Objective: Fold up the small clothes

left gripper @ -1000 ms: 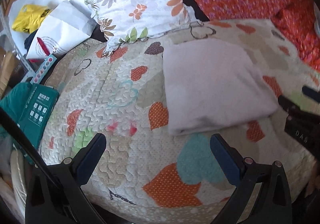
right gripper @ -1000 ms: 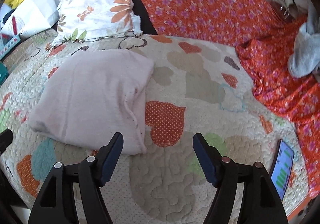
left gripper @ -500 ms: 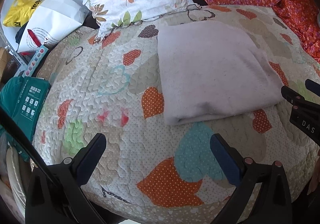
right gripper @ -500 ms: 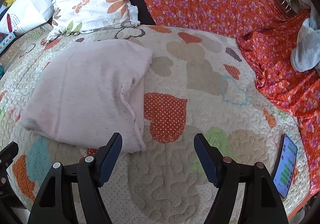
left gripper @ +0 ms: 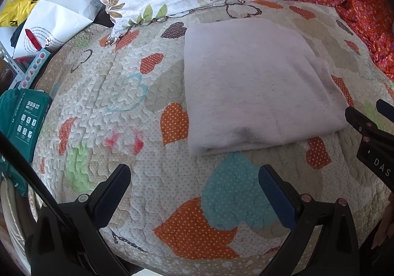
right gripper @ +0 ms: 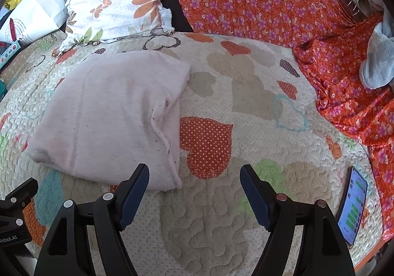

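Both grippers, left (left gripper: 194, 183) and right (right gripper: 194, 183), have pulled back, spread and empty; the soft pale pink cloth (right gripper: 110, 113) lies folded, probably done.

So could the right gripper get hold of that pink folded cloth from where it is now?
Probably yes. The right gripper is open and empty, and the pink cloth lies just ahead on the quilt, its near corner by the left finger, nothing between.
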`<act>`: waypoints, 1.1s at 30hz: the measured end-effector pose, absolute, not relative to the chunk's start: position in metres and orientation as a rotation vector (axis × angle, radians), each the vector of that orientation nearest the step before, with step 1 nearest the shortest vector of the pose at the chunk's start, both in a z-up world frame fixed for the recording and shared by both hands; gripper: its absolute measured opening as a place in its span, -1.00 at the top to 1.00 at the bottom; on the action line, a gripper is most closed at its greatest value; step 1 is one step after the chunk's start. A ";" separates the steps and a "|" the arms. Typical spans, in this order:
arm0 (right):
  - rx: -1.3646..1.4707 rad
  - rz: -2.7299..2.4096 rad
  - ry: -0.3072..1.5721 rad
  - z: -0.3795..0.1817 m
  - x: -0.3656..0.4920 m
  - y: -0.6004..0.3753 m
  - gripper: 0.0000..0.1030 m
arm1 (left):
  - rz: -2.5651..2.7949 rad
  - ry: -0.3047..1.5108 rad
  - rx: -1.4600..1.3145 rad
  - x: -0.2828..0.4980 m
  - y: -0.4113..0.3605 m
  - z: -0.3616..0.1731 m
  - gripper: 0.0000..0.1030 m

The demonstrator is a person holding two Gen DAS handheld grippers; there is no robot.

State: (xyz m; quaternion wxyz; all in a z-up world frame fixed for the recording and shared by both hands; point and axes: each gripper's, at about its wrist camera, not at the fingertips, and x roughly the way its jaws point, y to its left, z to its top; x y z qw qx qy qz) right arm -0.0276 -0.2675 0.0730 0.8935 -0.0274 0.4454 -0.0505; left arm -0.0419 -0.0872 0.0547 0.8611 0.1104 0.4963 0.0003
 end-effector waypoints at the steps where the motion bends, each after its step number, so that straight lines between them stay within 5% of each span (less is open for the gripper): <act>1: -0.055 -0.105 0.925 0.073 -0.028 -0.267 -0.56 | 0.000 1.042 0.232 -0.041 -0.088 0.054 -1.00; 33: -0.039 -0.116 0.915 0.074 -0.025 -0.273 -0.62 | -0.032 0.994 0.142 -0.025 -0.086 0.060 -1.00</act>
